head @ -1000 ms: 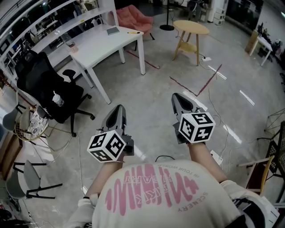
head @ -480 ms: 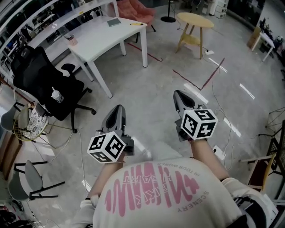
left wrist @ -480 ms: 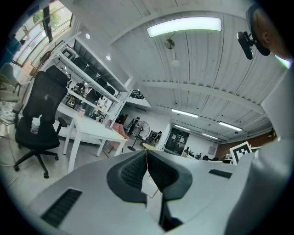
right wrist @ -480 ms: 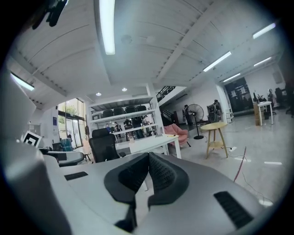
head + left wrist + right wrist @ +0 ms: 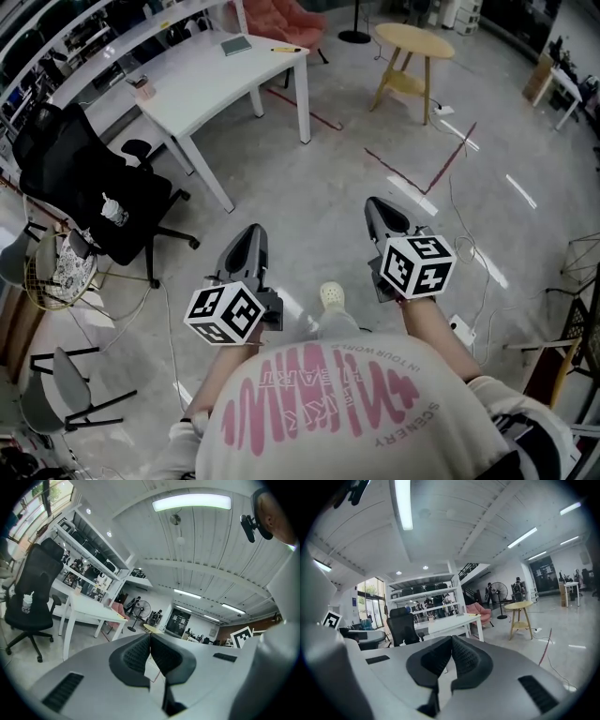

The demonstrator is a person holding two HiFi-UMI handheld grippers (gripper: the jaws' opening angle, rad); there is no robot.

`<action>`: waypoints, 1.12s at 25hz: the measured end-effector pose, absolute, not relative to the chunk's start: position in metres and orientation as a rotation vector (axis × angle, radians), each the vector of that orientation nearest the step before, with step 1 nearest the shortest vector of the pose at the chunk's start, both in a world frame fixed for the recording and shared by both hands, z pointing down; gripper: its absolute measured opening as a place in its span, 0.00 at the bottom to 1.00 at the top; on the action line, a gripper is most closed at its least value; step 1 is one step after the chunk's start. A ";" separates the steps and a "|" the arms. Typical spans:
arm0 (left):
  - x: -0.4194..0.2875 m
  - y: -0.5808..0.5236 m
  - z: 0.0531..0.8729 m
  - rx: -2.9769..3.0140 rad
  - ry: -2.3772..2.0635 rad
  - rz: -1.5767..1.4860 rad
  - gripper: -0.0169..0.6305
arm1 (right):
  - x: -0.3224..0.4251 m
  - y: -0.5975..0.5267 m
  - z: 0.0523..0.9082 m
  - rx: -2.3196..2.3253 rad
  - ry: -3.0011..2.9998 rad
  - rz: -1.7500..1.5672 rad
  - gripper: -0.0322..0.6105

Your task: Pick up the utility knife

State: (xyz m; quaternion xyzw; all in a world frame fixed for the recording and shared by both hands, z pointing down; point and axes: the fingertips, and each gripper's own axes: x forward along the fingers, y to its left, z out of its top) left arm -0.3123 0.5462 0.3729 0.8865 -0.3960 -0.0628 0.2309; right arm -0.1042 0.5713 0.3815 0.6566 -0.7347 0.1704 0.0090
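A small yellow object, too small to tell for certain as the utility knife, lies near the right corner of the white table, far ahead of me. The same yellow speck shows on the tabletop in the right gripper view. My left gripper and right gripper are held side by side over the floor, well short of the table. Both point roughly level towards it. Each has its jaws pressed together with nothing between them, as the left gripper view and right gripper view show.
A black office chair stands left of the table. A notebook and a cup are on the tabletop. A round wooden side table and a pink chair stand beyond. Cables and red tape lines cross the floor.
The person has stepped forward and a light shoe now shows between the grippers. Both grippers have travelled along with the person, a little lower, and stay shut and empty.
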 end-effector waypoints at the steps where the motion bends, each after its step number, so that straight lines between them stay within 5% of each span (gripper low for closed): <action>1: -0.308 0.534 0.375 2.431 -1.094 -0.168 0.06 | -0.101 0.558 0.384 2.040 -2.294 0.531 0.07; 28: -0.162 0.226 0.305 2.466 -1.186 -0.361 0.06 | 0.049 0.235 0.315 1.944 -2.446 0.351 0.07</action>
